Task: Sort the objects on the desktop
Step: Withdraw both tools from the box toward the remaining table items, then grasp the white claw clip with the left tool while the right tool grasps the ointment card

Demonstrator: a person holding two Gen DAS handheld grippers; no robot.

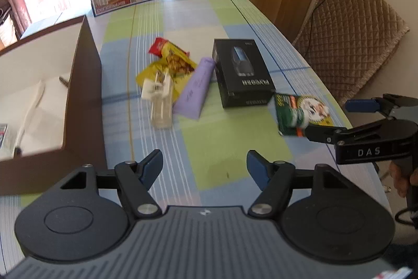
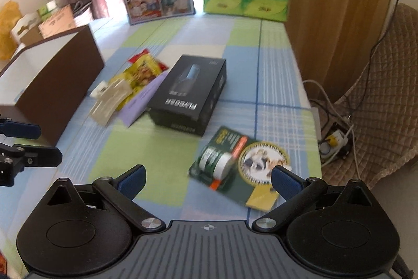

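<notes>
Sorting scene, places given from the brown box (image 1: 86, 85):
Box contents: white packets, a small screw-like piece, mostly blurred.
Beside box: clip (image 1: 158, 93), snacks (image 1: 172, 59), purple tube (image 1: 196, 89), black carton (image 1: 241, 72), green card (image 2: 243, 161).
Left gripper (image 1: 205, 166): released, empty.
Right gripper (image 2: 207, 181): released, over the card.

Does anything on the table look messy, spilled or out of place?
Nothing is spilled or broken. The snack packets, clear hair clip and purple tube lie overlapping in a loose heap beside the black box.
</notes>
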